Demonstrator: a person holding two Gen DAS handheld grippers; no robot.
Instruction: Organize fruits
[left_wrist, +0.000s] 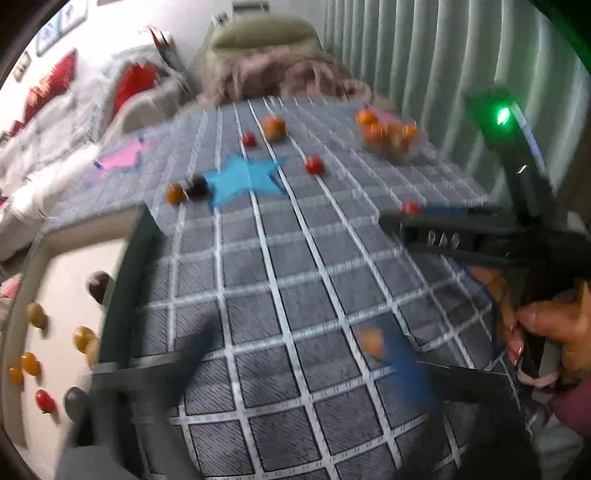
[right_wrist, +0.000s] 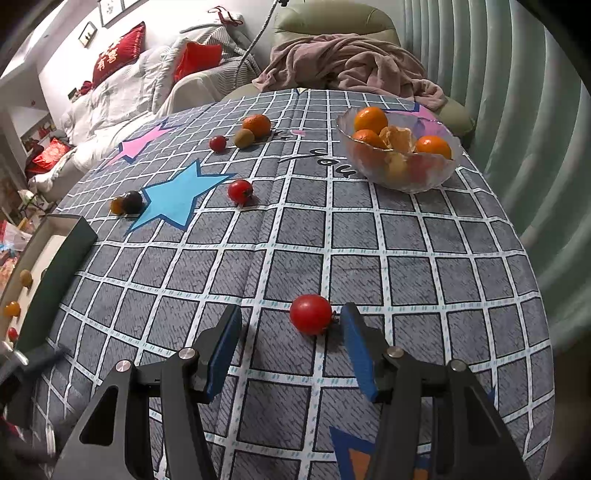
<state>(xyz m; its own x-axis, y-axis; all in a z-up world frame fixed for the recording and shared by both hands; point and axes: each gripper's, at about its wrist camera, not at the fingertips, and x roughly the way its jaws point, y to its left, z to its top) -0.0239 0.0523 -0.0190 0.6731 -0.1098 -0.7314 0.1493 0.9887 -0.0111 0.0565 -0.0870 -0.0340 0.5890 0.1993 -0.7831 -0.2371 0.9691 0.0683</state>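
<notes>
My right gripper (right_wrist: 291, 325) is open, low over the table, with a red cherry tomato (right_wrist: 310, 314) between its fingertips, close to the right blue pad (right_wrist: 356, 350). Further off lie another red tomato (right_wrist: 240, 191), a dark fruit (right_wrist: 132, 201) beside a small orange one (right_wrist: 117, 205), and a tangerine (right_wrist: 257, 125), kiwi (right_wrist: 244, 138) and small red fruit (right_wrist: 218, 143). A glass bowl (right_wrist: 436, 173) holds tangerines. My left gripper (left_wrist: 295, 354) is open and blurred, empty, beside a box (left_wrist: 66, 266) holding several small fruits. The right gripper also shows in the left wrist view (left_wrist: 406, 218).
A grey checked cloth (right_wrist: 332, 240) with star prints covers the table. The box stands at the table's left edge (right_wrist: 79, 230). A chair with a pink blanket (right_wrist: 343, 59) is behind the table, a curtain to the right, a bed to the left.
</notes>
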